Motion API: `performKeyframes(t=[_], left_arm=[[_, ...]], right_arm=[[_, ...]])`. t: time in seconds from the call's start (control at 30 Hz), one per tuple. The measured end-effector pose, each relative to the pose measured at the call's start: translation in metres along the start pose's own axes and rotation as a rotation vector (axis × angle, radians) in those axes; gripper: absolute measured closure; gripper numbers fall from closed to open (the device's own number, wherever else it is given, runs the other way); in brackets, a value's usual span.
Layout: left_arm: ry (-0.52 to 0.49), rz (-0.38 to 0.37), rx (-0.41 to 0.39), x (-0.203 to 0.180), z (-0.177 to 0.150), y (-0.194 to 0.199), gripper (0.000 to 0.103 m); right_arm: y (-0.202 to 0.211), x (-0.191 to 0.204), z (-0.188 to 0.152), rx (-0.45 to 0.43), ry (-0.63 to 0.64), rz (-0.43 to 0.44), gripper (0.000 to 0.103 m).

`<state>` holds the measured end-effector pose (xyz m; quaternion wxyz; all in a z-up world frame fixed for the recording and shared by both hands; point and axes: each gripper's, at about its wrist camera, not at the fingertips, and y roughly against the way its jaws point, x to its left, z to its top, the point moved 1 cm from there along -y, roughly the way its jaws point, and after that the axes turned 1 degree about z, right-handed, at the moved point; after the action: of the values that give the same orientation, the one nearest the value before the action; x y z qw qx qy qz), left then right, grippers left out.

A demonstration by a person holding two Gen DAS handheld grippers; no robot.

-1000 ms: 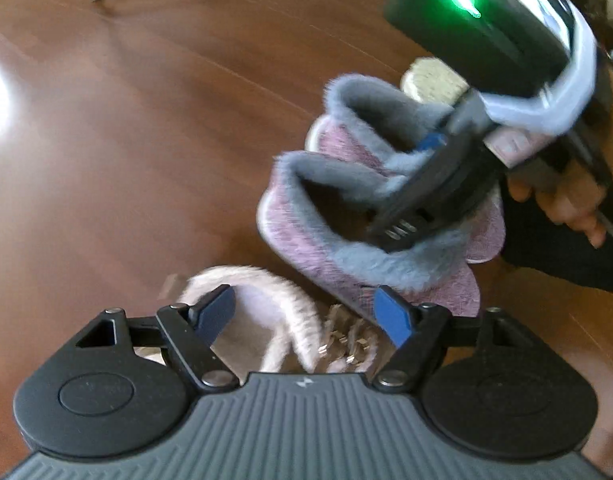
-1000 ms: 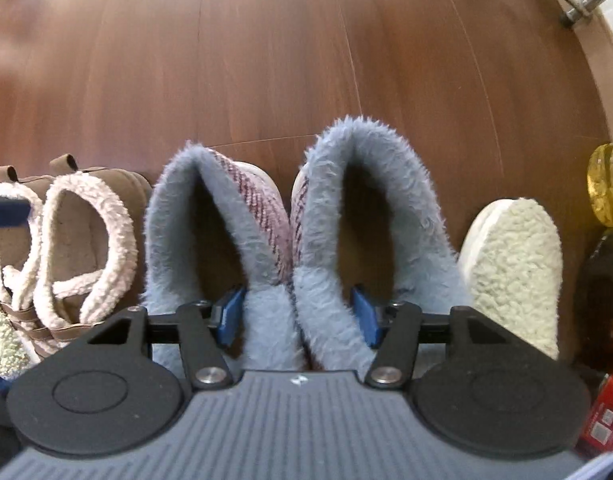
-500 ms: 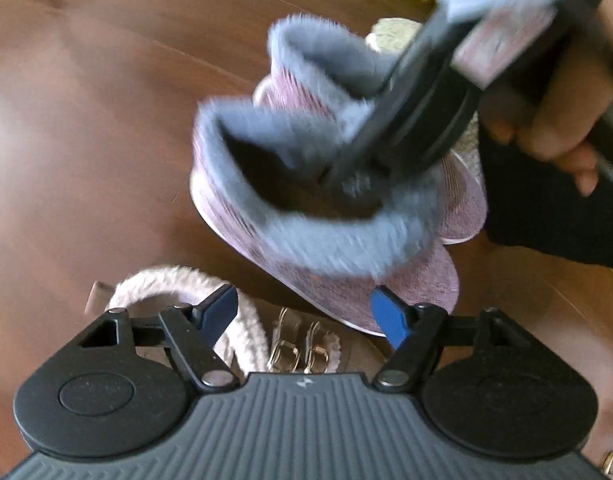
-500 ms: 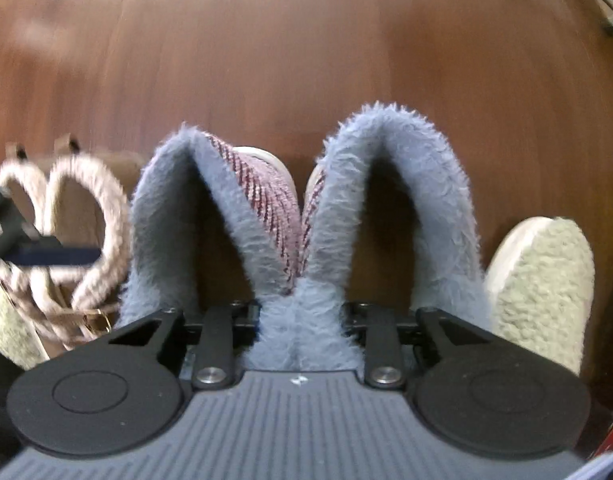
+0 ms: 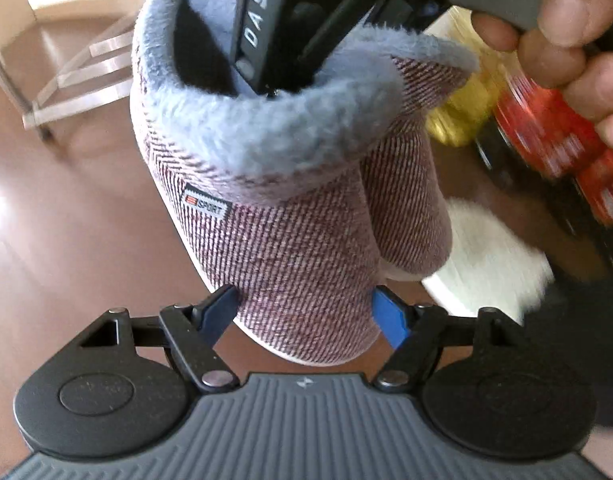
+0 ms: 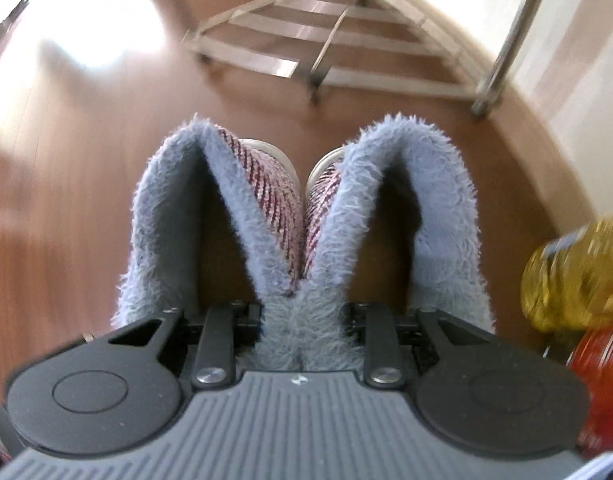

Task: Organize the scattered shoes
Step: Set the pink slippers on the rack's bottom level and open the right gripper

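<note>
Between the right gripper's [image 6: 302, 316] fingers the two inner collars of the slipper pair [image 5: 306, 216] are pinched together, so both slippers hang from one grip, clear of the floor [image 6: 66, 208]. In the right wrist view the two openings splay apart in a V, toes pointing away from the fingers toward the metal rack [image 6: 326, 52] that stands farther off against the wall. The long axis of each slipper runs forward along the fingers, heels nearest the grip.

From the left wrist view the pair is seen side-on and tilted, toes down. The left gripper [image 5: 310, 316] is held just beneath, its blue-padded fingers spread wide on either side of the nearer slipper's toe, clasping nothing; whether the pads touch the fabric cannot be told. The right hand [image 5: 566, 40] is seen on its handle at upper right.

The uppers are a maroon-and-white herringbone weave with a small "SPORT" label, lined and cuffed in shaggy grey-blue fleece, over pale rubbery soles. Such soft collars are judged to compress easily and may slip in a pinch.

Beside the pair, on the floor, a cream fleecy slipper [image 5: 490, 248] lies blurred; a yellow bottle [image 6: 570, 276] and a red-labelled container [image 5: 554, 140] stand to the right.
</note>
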<state>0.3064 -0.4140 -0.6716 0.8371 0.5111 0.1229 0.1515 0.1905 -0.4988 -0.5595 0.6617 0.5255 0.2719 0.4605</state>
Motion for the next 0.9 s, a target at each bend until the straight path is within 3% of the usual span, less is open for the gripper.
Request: performKeyframes(t=[0.17, 0.3, 0.5, 0.6, 0.73, 0.83, 0.9], left_arm=[[0.047, 0.047, -0.111, 0.019, 0.069, -0.027, 0.029], [0.095, 0.068, -0.135, 0.036, 0.097, -0.044, 0.029], [0.167, 0.101, -0.170, 0.061, 0.138, -0.069, 0.028], [0.196, 0.118, -0.180, 0.073, 0.156, -0.082, 0.028], [0.175, 0.131, -0.148, 0.080, 0.149, -0.086, 0.028], [0.151, 0.130, -0.140, 0.078, 0.147, -0.088, 0.028], [0.127, 0.122, -0.132, 0.072, 0.143, -0.087, 0.028]], right_arm=[[-0.015, -0.037, 0.088, -0.084, -0.007, 0.000, 0.078], [-0.025, -0.058, 0.156, -0.100, 0.032, 0.008, 0.079], [-0.074, -0.066, 0.224, -0.120, 0.119, -0.044, 0.078], [-0.103, -0.066, 0.238, -0.133, 0.137, -0.071, 0.075], [-0.118, -0.065, 0.253, -0.201, 0.107, -0.117, 0.066], [-0.105, -0.064, 0.258, -0.296, 0.101, -0.133, 0.037], [-0.085, -0.063, 0.247, -0.346, 0.142, -0.130, 0.036]])
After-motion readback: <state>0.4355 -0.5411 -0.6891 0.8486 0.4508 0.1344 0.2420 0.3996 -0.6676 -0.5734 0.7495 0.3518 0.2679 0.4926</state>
